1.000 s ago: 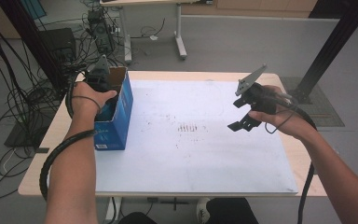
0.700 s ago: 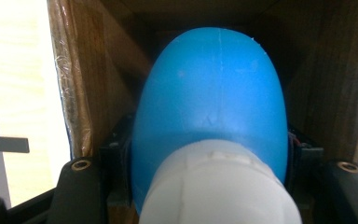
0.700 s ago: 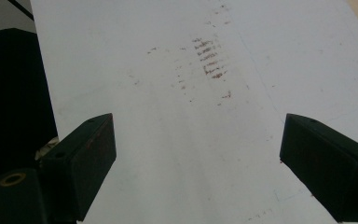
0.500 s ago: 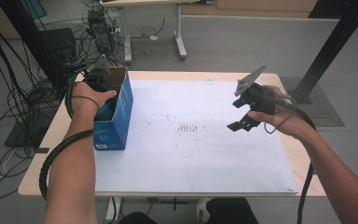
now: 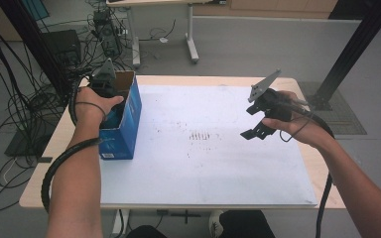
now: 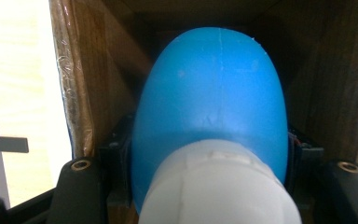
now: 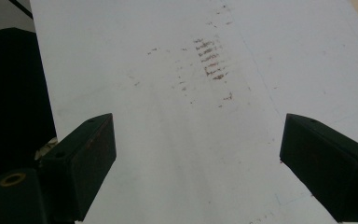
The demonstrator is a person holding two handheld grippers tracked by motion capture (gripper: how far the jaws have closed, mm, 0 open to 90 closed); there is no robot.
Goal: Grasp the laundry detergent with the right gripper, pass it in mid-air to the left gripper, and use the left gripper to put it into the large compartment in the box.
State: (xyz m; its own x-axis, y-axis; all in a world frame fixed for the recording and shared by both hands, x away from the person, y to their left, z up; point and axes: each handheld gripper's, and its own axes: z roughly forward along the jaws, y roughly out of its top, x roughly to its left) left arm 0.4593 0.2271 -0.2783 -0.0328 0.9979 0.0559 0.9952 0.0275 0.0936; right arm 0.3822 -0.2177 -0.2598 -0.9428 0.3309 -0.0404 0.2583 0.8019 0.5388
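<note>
An open blue cardboard box [image 5: 125, 126] stands on the left side of the table. My left gripper [image 6: 209, 151] reaches down into it, and its jaws are shut on a rounded blue object [image 6: 209, 88] with a white part [image 6: 219, 186] nearest the camera. The box's brown inner walls [image 6: 98, 79] surround them. In the high view the left hand [image 5: 95, 104] covers the box's opening, and the jaws are hidden inside. My right gripper [image 5: 255, 131] hovers over the right side of a white sheet [image 5: 203, 168]. It stands open [image 7: 198, 158] with nothing between its jaws.
Dark smudges [image 5: 203, 135] mark the middle of the white sheet. The wooden table [image 5: 39, 183] shows bare strips at the left and right. Cables [image 5: 10, 99] and equipment lie on the floor at the left, and another table's legs [image 5: 191, 44] stand beyond.
</note>
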